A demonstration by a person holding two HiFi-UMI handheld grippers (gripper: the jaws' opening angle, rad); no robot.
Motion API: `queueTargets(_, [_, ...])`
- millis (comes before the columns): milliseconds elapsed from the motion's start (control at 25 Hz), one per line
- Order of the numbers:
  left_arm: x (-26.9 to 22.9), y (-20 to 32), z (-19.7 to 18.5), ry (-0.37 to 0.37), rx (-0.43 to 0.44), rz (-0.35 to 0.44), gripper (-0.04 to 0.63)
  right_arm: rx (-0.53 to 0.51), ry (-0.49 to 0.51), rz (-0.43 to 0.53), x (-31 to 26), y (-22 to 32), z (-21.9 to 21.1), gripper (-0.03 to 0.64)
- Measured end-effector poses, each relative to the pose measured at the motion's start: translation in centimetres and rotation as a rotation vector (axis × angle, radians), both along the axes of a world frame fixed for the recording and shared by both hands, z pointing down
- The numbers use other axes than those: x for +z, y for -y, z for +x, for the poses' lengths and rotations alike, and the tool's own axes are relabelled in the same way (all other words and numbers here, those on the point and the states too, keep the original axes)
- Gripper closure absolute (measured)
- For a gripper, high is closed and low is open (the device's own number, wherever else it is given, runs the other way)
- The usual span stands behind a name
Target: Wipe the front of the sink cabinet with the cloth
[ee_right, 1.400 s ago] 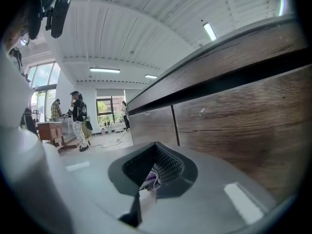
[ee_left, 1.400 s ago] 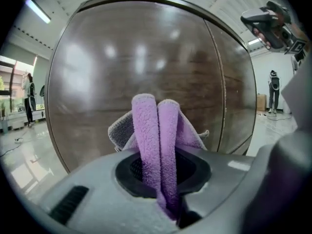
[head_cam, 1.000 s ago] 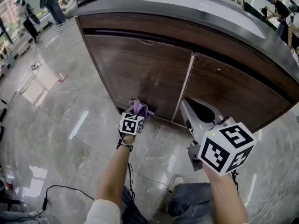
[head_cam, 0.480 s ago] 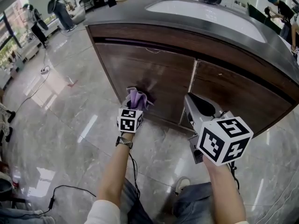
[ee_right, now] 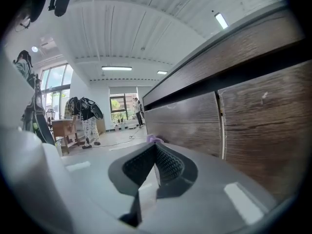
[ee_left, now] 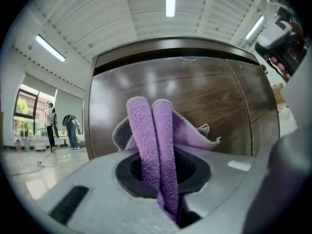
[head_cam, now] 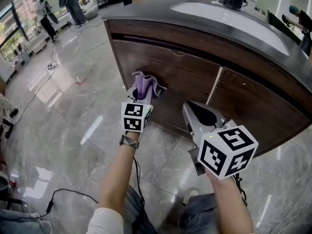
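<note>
Left gripper (ee_left: 165, 184) is clamped on a folded purple terry cloth (ee_left: 157, 135). The cloth is bunched up against the left door of the dark brown wooden sink cabinet (head_cam: 187, 77), upper half, near its left edge. Right gripper (ee_right: 156, 162) has its jaws together with nothing in them, and is held low near the seam between the doors. Grey countertop (head_cam: 161, 13) overhangs above. A black cable (head_cam: 68, 196) lies on the glossy marble floor (head_cam: 73, 111). People stand far off at left.
</note>
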State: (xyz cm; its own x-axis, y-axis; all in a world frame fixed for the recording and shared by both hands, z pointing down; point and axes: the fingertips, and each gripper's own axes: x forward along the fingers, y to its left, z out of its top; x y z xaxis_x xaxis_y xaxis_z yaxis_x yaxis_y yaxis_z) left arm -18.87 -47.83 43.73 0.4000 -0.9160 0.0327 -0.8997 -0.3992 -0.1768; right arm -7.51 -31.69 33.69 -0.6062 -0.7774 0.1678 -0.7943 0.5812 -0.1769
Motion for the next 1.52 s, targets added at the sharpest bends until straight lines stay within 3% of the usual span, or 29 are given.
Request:
queueTargets(120, [2.5, 0.5, -1.2, -0.065, -0.014, -0.032, 0.545, -0.004, 0.001, -0.01, 0.5, 0.3, 0.1, 0.611])
queueTargets(400, [8.1, 1.1, -2.5, -0.14, -0.056, -0.128, 0.546, -0.006, 0.025, -0.027, 0.6, 1.4, 0.3, 0.611])
queueTargets(600, [13.5, 1.8, -3.2, -0.141, -0.087, -0.223, 0.546, -0.018, 0.028, -0.036, 0.9, 2.1, 0.1, 0.611])
queueTargets(920, [23.5, 2.6, -4.8, -0.193, -0.183, -0.473, 0.546, -0.035, 0.044, -0.047, 1.2, 2.3, 0.2, 0.611])
queueTargets(1080, [28.6, 3.3, -5.6, -0.254, -0.161, -0.632, 0.545, -0.045, 0.076, -0.061, 1.0, 2.0, 0.6, 0.611])
queueTargets(1200, [29.7, 3.4, -6.5, -0.307, -0.108, -0.643, 0.545, -0.039, 0.07, -0.057, 0.9, 1.5, 1.1, 0.611])
queueTargets(1320, [27.6, 4.3, -8.7, -0.359, -0.142, -0.591, 0.546, -0.02, 0.04, -0.026, 0.4, 0.9, 1.9, 0.611])
queueTargets(1520, [22.6, 5.5, -11.2, -0.291, -0.188, -0.531, 0.548, -0.004, 0.049, -0.013, -0.5, 0.0, 2.7, 0.611])
